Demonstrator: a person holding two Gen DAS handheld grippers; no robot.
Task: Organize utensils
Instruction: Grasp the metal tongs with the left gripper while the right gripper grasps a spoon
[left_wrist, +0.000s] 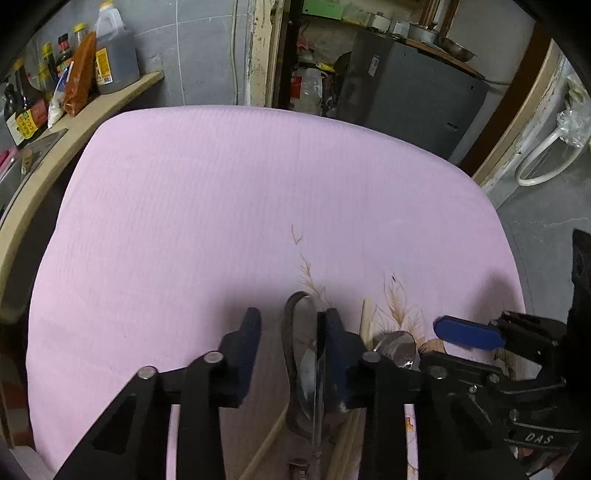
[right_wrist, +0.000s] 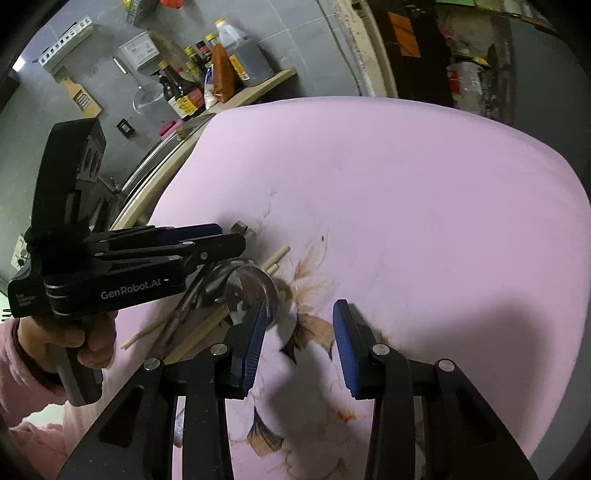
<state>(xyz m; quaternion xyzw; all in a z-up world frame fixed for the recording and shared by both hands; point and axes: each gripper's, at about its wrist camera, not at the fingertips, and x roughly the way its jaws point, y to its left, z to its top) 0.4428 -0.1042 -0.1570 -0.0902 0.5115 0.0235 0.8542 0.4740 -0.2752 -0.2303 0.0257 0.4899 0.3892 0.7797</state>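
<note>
Left gripper (left_wrist: 288, 341) fingers part-open over spoon (left_wrist: 308, 380), contact unclear.

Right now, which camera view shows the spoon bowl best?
The right wrist view: the spoon bowl shows round and shiny beside the chopsticks, only its lower edge hidden by a finger of the right gripper. In the left wrist view the bowl is partly hidden behind the left gripper.

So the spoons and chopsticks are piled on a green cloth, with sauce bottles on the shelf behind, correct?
No, the cloth is pink, not green; the left wrist view shows it plainly. The spoons and chopsticks are piled on it, with sauce bottles on the shelf behind.
</note>
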